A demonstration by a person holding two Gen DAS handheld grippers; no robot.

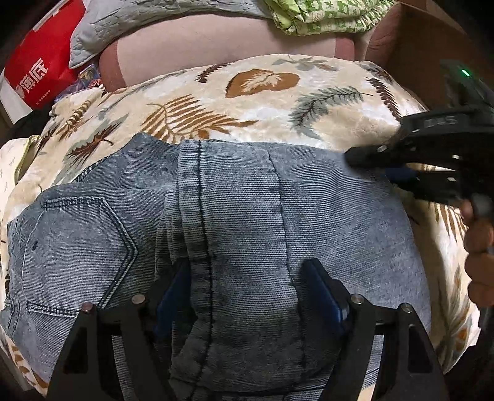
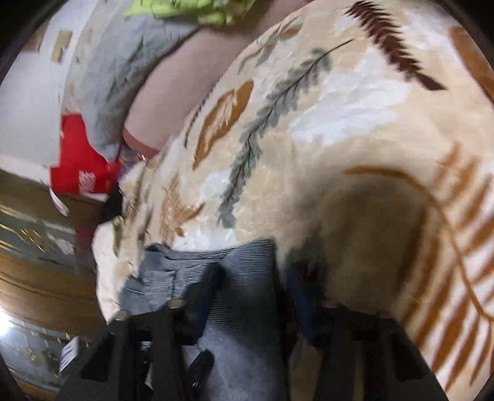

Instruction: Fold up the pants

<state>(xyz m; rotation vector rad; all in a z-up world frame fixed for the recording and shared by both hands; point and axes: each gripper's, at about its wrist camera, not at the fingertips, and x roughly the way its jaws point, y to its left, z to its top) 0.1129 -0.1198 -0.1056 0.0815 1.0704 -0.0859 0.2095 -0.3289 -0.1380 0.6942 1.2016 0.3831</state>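
Note:
Grey-blue jeans (image 1: pixel 240 203) lie folded on a cream blanket with leaf prints (image 1: pixel 247 101), back pocket (image 1: pixel 80 240) at the left. My left gripper (image 1: pixel 247 277) is open and points steeply down. Its blue-padded fingers (image 1: pixel 173 293) straddle a bulge of denim along the dark centre seam. My right gripper (image 1: pixel 370 166) reaches in from the right, blurred, at the jeans' right edge. In the right wrist view the jeans (image 2: pixel 240 277) show a folded edge between that gripper's (image 2: pixel 254 271) fingers. The jaws stand partly apart, the right pad just off the denim.
A person's hand (image 1: pixel 478 246) holds the right gripper. Behind the blanket lie a pink sheet (image 1: pixel 216 40), a grey quilted cloth (image 1: pixel 123 24) and a green patterned cloth (image 1: pixel 324 15). A red bag (image 1: pixel 34 74) stands far left, a brown box (image 1: pixel 432 37) far right.

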